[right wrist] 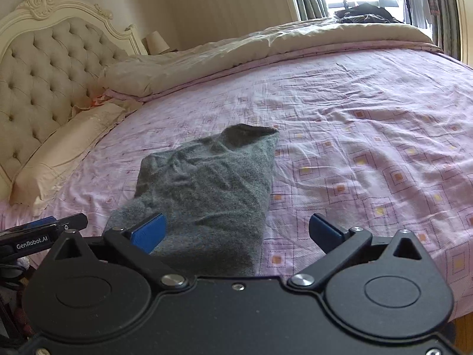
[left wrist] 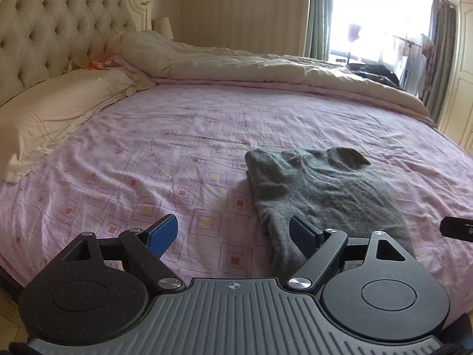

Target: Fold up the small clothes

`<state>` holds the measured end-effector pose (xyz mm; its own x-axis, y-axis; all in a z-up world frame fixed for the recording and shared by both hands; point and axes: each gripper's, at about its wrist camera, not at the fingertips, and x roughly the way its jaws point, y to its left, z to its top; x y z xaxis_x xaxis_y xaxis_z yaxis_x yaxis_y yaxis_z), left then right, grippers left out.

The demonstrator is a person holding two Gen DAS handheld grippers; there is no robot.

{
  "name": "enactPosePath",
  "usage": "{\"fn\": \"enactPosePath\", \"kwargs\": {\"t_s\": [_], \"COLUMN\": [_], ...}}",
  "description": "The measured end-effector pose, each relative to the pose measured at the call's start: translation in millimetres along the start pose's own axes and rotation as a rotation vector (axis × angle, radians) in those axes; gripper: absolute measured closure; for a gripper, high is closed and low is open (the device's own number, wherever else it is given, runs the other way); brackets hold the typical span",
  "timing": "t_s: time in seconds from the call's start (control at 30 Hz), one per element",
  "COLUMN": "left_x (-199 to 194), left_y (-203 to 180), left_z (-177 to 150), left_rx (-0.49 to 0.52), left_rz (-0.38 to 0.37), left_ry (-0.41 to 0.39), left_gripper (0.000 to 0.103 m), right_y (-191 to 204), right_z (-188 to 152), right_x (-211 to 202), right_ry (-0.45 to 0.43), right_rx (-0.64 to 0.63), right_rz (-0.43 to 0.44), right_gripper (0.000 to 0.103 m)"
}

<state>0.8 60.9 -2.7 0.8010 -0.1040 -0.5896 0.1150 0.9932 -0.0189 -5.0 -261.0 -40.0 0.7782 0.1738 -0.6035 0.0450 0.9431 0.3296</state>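
Lying folded, grey garment (right wrist: 207, 183) (slightly rumpled).

Bare pink sheet (left wrist: 177, 136) lies open around the grey garment (left wrist: 319, 189); pillow (left wrist: 56, 109) and duvet (left wrist: 266, 68) border it.

"GenRobot.AI" on left gripper (right wrist: 44, 226)

The grey garment (right wrist: 207, 189) is a fuzzy, matt knit, soft and rumpled, lying on a thin pink cotton-like bedsheet (right wrist: 369, 124) printed with small squares and finely creased. The headboard (left wrist: 44, 29) is buttoned, tufted beige fabric in a carved, cream-painted frame, beside a smooth, pale pillow (left wrist: 59, 109) and a crumpled beige duvet (left wrist: 236, 65). Both grippers are matt black plastic with shiny metal pivot pins and blue matt pads (right wrist: 147, 232)
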Motion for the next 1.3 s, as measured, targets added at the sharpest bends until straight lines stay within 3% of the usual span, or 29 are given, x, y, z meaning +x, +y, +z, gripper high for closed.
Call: {"fn": "enactPosePath", "kwargs": {"t_s": [0.17,0.37,0.63,0.8,1.3], "left_x": [-16.1,-25.5,-18.1,-18.6,-14.2], "left_y": [-21.6,-38.2,-41.9,-41.8,-41.3], "left_z": [5.2,10.2,5.2,5.2,6.3], "left_rx": [0.017,0.015,-0.023,-0.042,-0.057], "left_rz": [0.006,0.093,-0.006,-0.013,0.021], "left_ry": [0.024,0.098,0.173,0.183,0.231], "left_gripper": [0.02,0.02,0.019,0.0,0.0], "right_y": [4.5,1.9,3.4,4.8,17.7], "right_z": [0.3,2.1,2.8,1.3,6.1], "right_x": [-7.6,-14.1,-14.5,-12.2,-8.5], "right_ry": [0.01,0.033,0.069,0.077,0.108], "right_rx": [0.007,0.038,0.078,0.077,-0.008], "right_rz": [-0.065,-0.088,-0.088,-0.089,-0.178], "right_gripper": [0.0,0.0,0.0,0.0,0.0]}}
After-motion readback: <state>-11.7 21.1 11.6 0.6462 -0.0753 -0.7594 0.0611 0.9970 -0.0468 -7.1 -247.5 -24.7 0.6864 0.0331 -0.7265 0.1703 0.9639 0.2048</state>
